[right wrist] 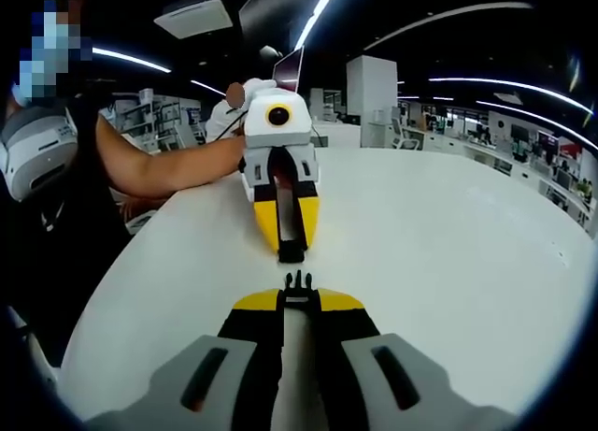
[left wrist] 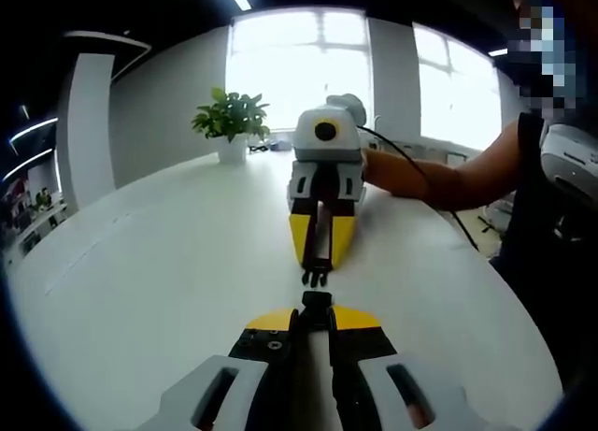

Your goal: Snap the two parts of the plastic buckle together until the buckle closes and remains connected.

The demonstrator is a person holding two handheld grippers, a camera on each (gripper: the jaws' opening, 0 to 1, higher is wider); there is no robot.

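Observation:
Two yellow-tipped grippers face each other tip to tip just above a white table (left wrist: 159,263). My left gripper (left wrist: 316,319) is shut on the black socket half of the buckle (left wrist: 316,301). Opposite it, my right gripper (left wrist: 318,259) is shut on the black pronged half (left wrist: 316,278), prongs pointing at the socket. A small gap separates the halves, which line up. In the right gripper view the right gripper (right wrist: 297,302) holds the pronged half (right wrist: 297,281), and the left gripper (right wrist: 290,244) holds the socket half (right wrist: 291,252).
A potted plant (left wrist: 231,122) stands at the table's far side under bright windows. A person's forearm (left wrist: 439,174) reaches in behind the right gripper, and another forearm (right wrist: 159,169) behind the left. The table's edge (right wrist: 112,300) curves close by.

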